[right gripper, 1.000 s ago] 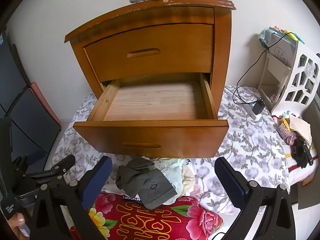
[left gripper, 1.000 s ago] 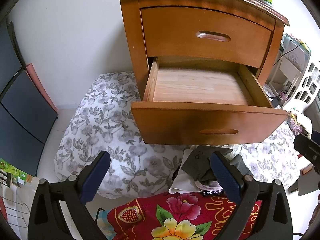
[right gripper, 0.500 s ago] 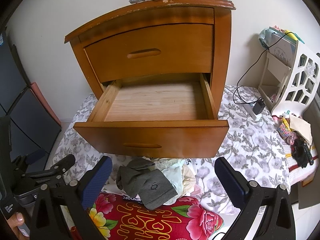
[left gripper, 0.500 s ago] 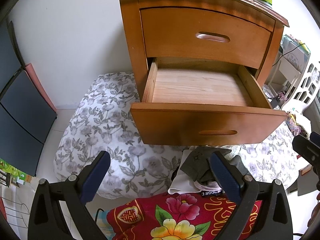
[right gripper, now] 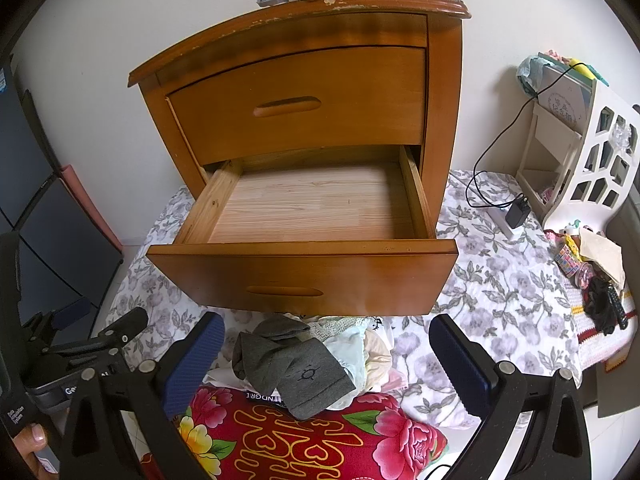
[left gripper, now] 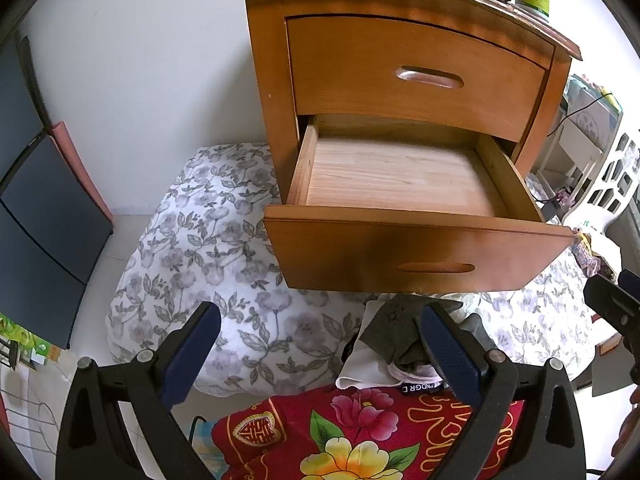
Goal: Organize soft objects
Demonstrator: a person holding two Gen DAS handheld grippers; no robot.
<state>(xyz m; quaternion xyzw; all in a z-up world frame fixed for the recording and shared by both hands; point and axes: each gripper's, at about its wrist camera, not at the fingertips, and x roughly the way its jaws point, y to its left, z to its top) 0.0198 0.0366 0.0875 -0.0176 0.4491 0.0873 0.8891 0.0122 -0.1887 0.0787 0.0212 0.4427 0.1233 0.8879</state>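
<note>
Both the left gripper point(left gripper: 320, 340) and right gripper point(right gripper: 326, 350) hold their ribbed blue fingers spread wide, empty, over crumpled grey socks point(right gripper: 294, 368) at lower centre, below a bare pine drawer point(right gripper: 320, 208) pulled open.

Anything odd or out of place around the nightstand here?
Yes: the nightstand stands on a floral quilt, not bare floor, its top edge chipped. An unfolded clothes heap lies below the open, empty lower drawer.
</note>
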